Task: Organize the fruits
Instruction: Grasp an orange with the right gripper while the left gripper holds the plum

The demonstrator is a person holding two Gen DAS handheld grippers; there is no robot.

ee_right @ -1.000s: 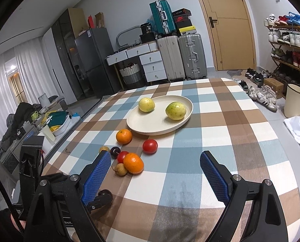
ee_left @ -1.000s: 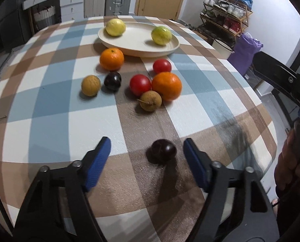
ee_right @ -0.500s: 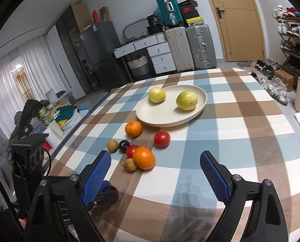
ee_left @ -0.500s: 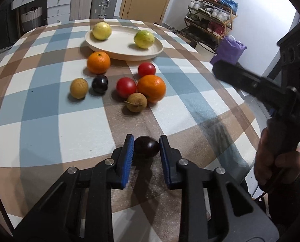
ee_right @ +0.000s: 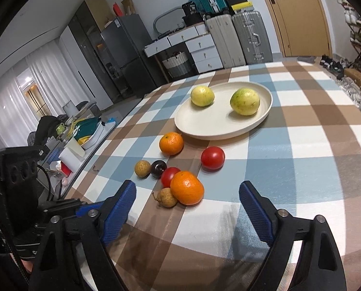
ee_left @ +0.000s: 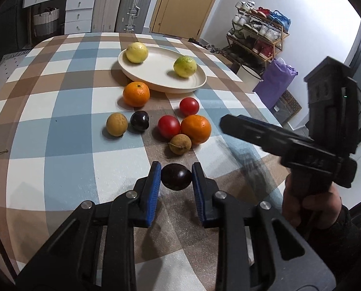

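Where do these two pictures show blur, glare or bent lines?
Left wrist view: the right tool is blurred, while the dark plum in the left tool stays sharp. Right wrist view: soft glare lies on the tablecloth, and the wall edges curve from the fisheye lens.

My left hand-held gripper was wide open a second ago; it has closed on the dark plum and lifted it slightly off the bench. My right hand-held gripper has drifted nearer the fruit.
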